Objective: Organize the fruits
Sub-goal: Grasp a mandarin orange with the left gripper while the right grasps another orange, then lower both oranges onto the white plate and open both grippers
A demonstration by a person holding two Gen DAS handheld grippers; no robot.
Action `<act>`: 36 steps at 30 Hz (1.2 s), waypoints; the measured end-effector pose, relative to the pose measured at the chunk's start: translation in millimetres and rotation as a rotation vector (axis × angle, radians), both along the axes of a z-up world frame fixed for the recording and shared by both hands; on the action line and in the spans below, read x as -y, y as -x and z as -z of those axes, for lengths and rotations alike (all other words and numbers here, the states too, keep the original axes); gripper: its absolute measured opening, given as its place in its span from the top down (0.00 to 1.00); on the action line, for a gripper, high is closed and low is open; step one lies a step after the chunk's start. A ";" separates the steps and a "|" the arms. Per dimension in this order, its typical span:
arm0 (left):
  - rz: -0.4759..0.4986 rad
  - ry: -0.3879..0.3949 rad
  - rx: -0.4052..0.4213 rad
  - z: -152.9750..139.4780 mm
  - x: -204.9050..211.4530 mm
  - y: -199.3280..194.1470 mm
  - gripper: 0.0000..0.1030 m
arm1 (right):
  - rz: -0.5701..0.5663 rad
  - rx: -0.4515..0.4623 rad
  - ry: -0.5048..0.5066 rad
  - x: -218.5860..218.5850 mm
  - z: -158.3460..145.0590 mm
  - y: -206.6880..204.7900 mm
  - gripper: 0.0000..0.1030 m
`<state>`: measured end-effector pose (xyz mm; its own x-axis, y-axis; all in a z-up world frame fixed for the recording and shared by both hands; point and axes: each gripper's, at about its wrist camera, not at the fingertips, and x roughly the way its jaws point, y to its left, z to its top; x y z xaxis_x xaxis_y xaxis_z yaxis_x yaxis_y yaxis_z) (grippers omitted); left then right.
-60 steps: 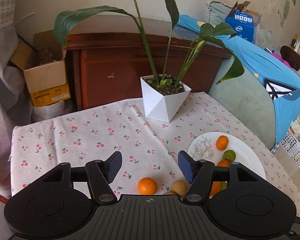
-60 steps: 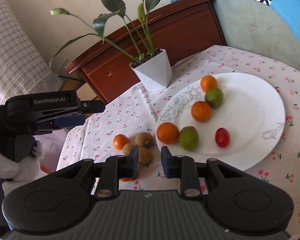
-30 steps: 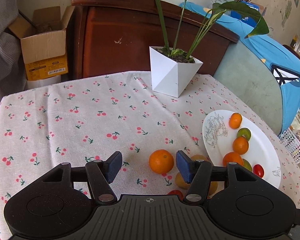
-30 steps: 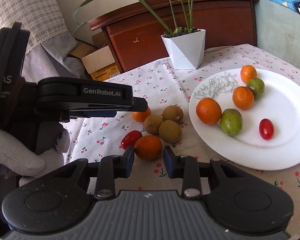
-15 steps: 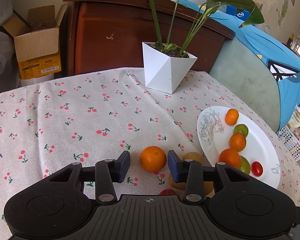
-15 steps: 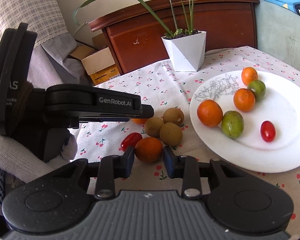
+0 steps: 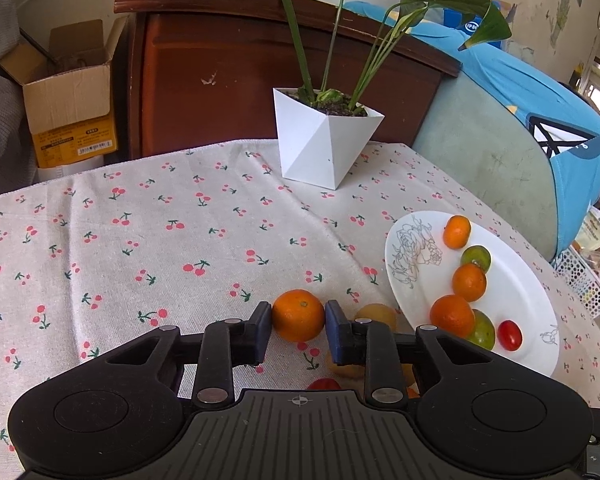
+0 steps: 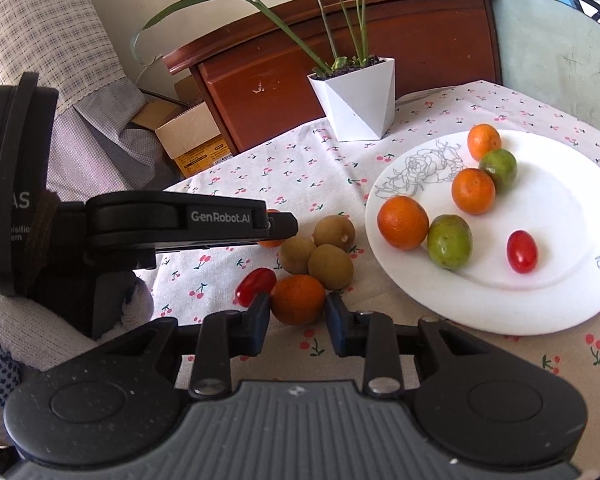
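Left wrist: left gripper (image 7: 298,326) jaws just closed, pinching orange (image 7: 298,314).

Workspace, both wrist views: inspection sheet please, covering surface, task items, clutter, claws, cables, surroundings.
Surface: cherry-print tablecloth, flat.
Job's things: plate holds three plated oranges, two green fruits and one plated tomato; three kiwis and a loose tomato lie on the cloth beside it.
Clutter: potted plant.
Claws: left claw has just been closing, pads on left orange; right claw shut on right orange.
Cables: nothing seen.
Surroundings: cardboard box, wooden cabinet.
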<state>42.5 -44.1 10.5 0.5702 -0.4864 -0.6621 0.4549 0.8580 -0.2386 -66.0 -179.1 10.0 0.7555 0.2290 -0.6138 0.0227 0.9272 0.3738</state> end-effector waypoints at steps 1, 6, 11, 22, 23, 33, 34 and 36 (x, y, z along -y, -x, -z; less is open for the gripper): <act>-0.006 0.002 0.004 -2.4 -1.0 0.4 0.74 | 0.004 0.003 -0.006 0.9 -1.2 0.6 0.70; -0.021 0.011 0.040 -19.0 -5.2 3.7 0.75 | 0.018 0.025 -0.014 5.6 -8.1 5.3 0.70; -0.033 0.028 0.051 -32.0 -5.1 6.3 0.74 | 0.037 0.049 -0.020 13.6 -17.3 9.3 0.70; 0.015 0.072 0.108 -67.3 16.8 25.2 0.75 | 0.181 0.127 -0.025 53.3 -45.3 26.2 0.70; 0.020 0.079 0.111 -69.6 19.6 26.1 0.74 | 0.200 0.132 -0.026 58.6 -47.2 27.1 0.70; 0.073 0.096 0.104 -68.5 54.8 32.4 0.74 | 0.381 0.126 -0.056 100.9 -46.2 38.9 0.70; 0.081 0.096 0.104 -67.6 58.9 33.5 0.74 | 0.397 0.118 -0.066 104.4 -44.7 39.6 0.70; 0.097 0.095 0.102 -66.3 65.8 35.6 0.74 | 0.426 0.106 -0.085 110.9 -41.8 41.0 0.70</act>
